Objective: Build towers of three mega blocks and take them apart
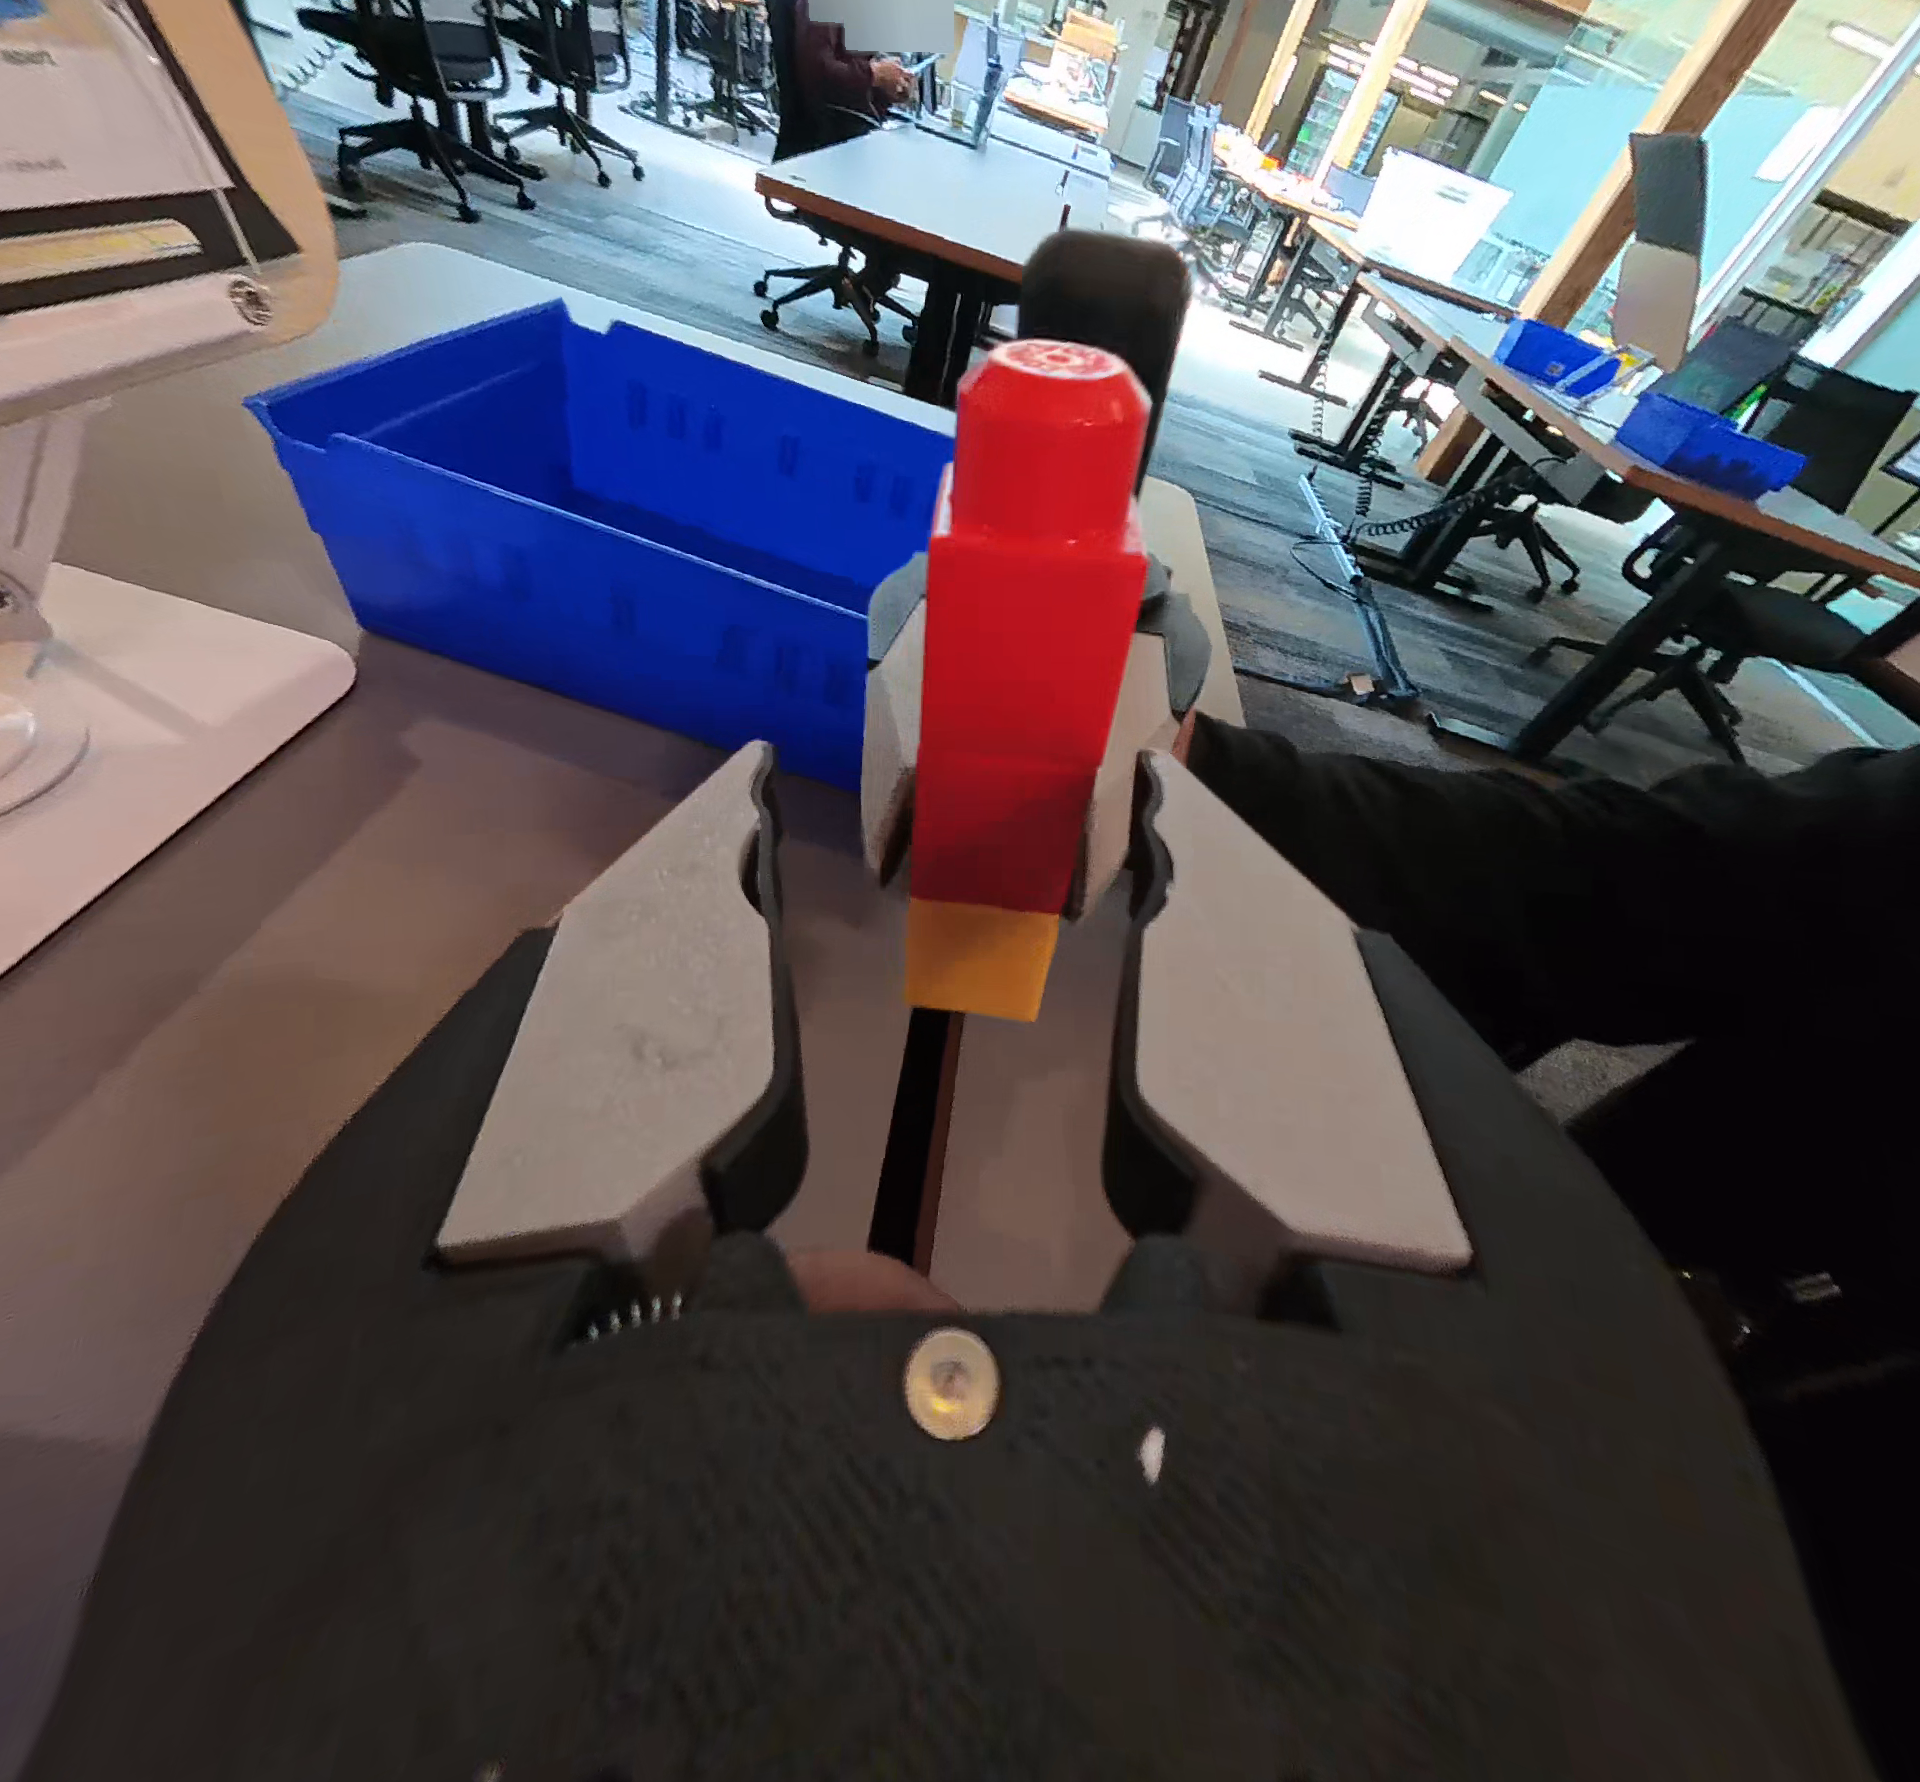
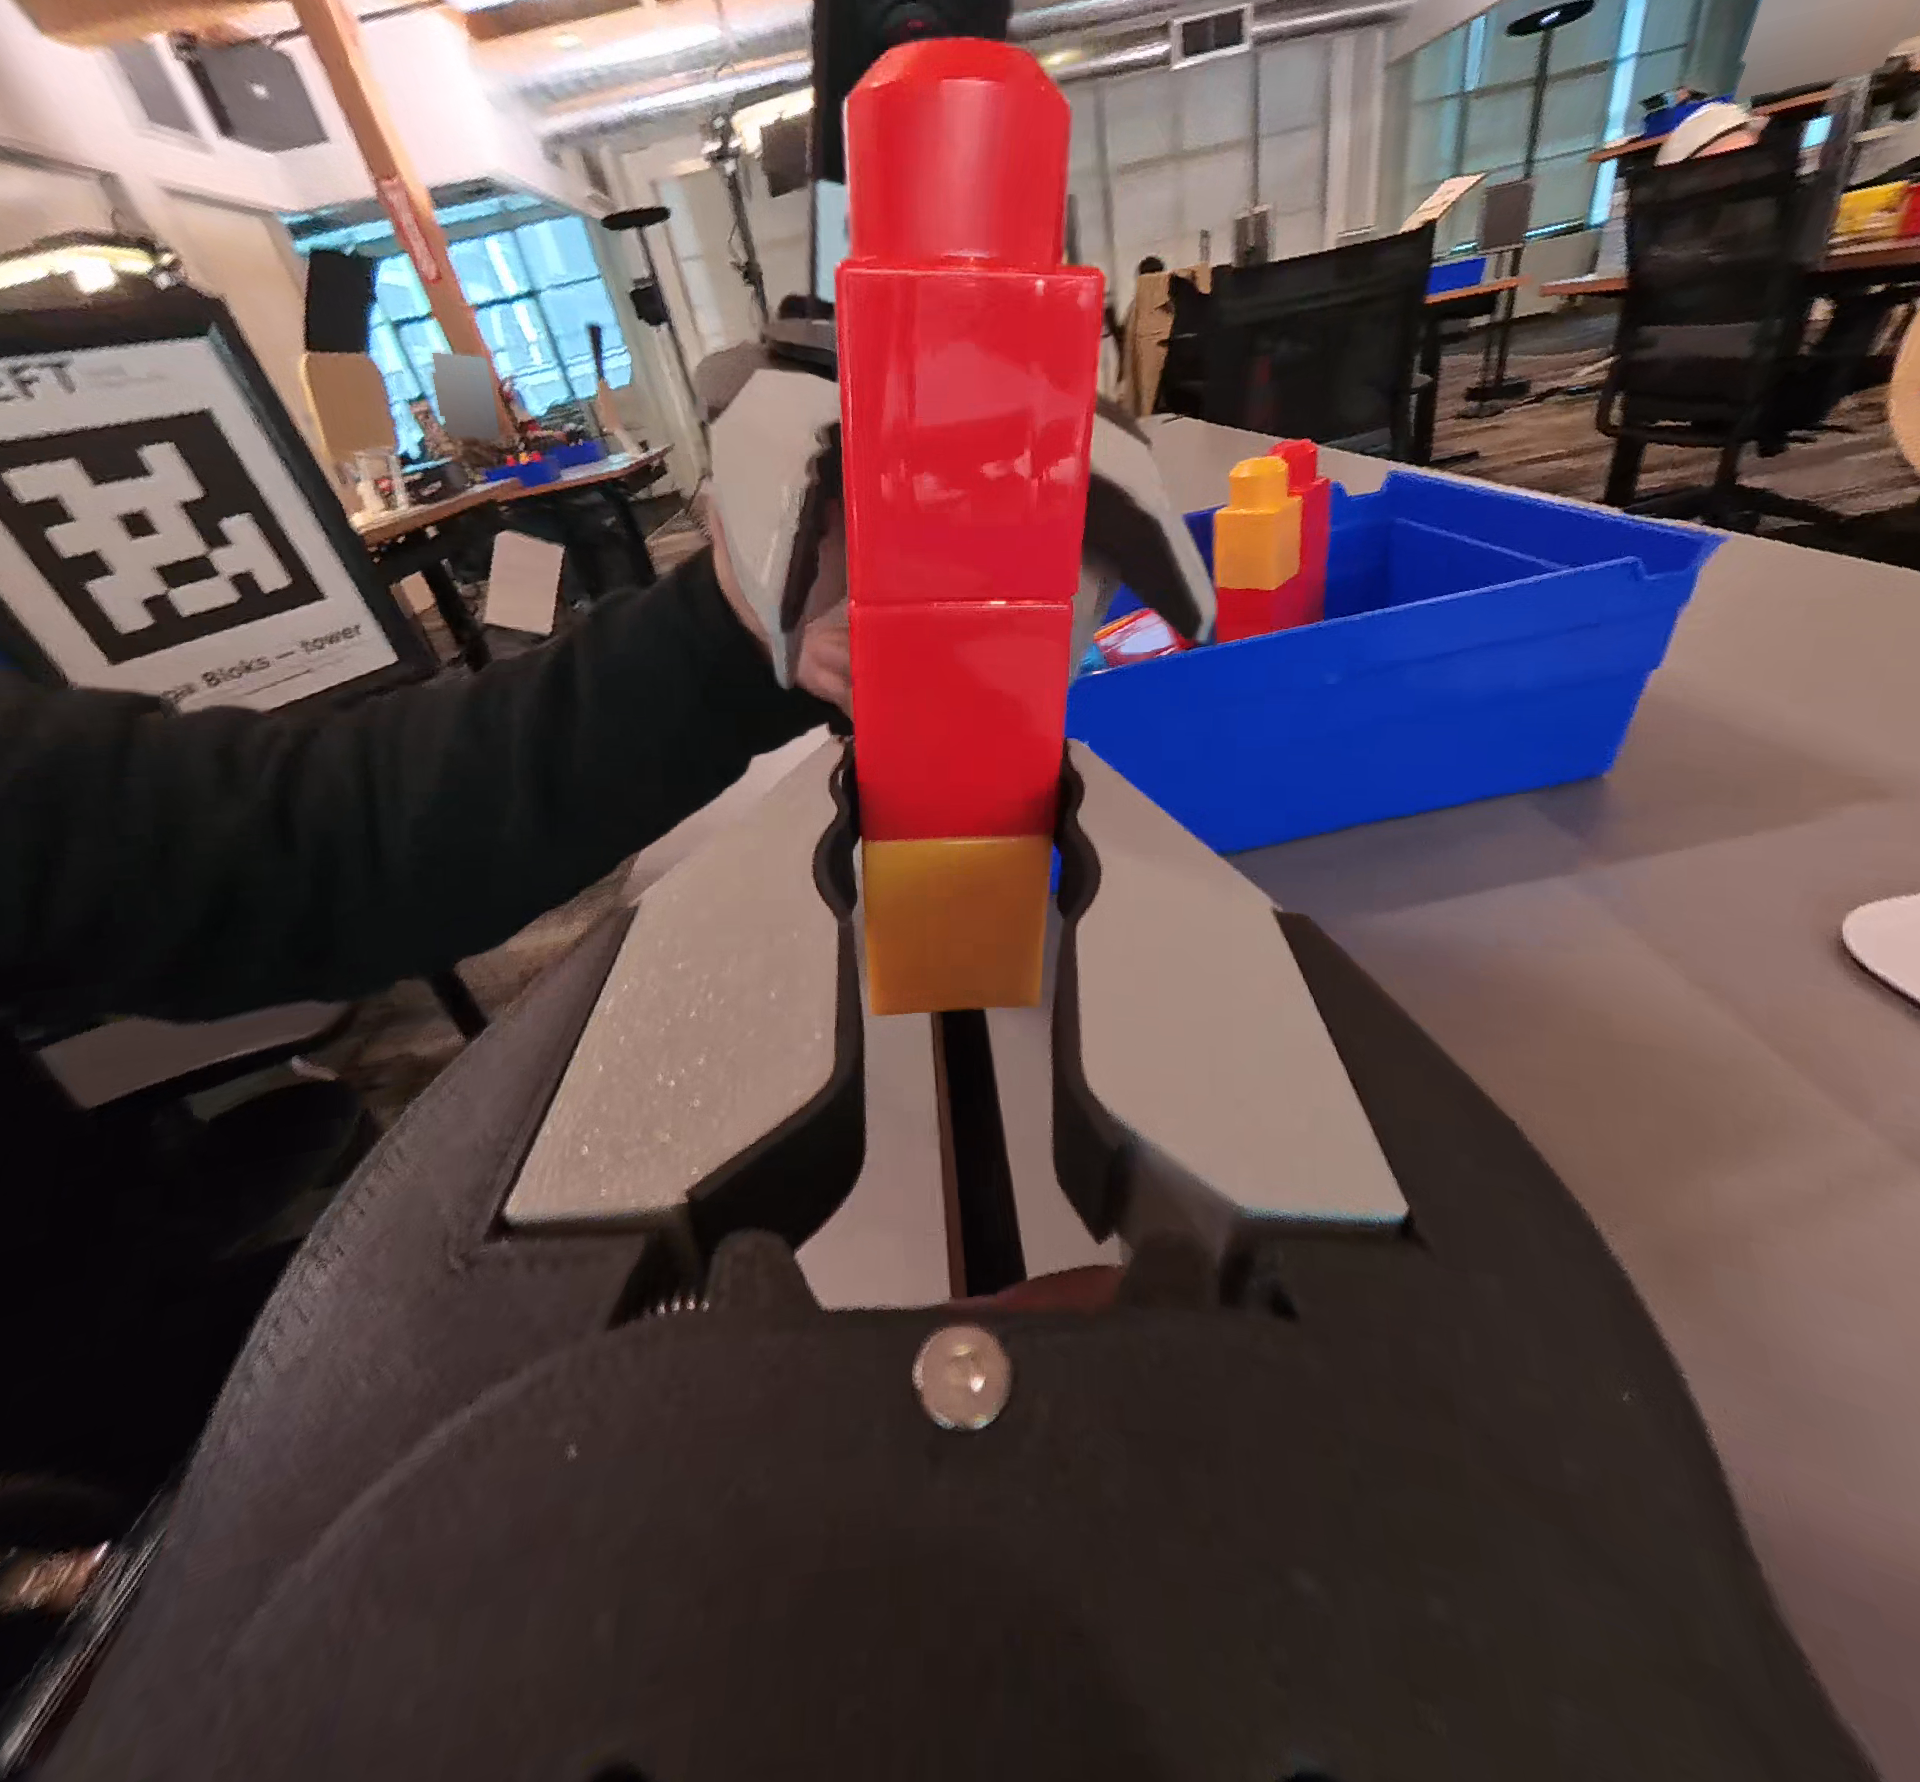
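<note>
A tower of three mega blocks, yellow [image 2: 954,922] at the bottom and two red [image 2: 961,444] above, is held upright over the grey table [image 2: 1558,1057]. My right gripper [image 2: 956,787] is shut on its lower part, fingers pressing the yellow and lower red blocks. It shows in the left wrist view [image 1: 982,880] behind the tower [image 1: 1023,652]. My left gripper [image 1: 956,776] is open, its fingers [image 1: 675,953] standing clear on either side of the tower. In the right wrist view its fingers [image 2: 764,485] flank the top red block without touching.
A blue bin [image 1: 582,579] sits on the table beside the grippers. In the right wrist view the bin [image 2: 1403,714] holds a yellow-on-red stack [image 2: 1262,537] and other blocks. A white stand [image 1: 156,693], a marker sign [image 2: 156,527] and black sleeves [image 1: 1558,901] are close by. My left and right fingertips are right by each other.
</note>
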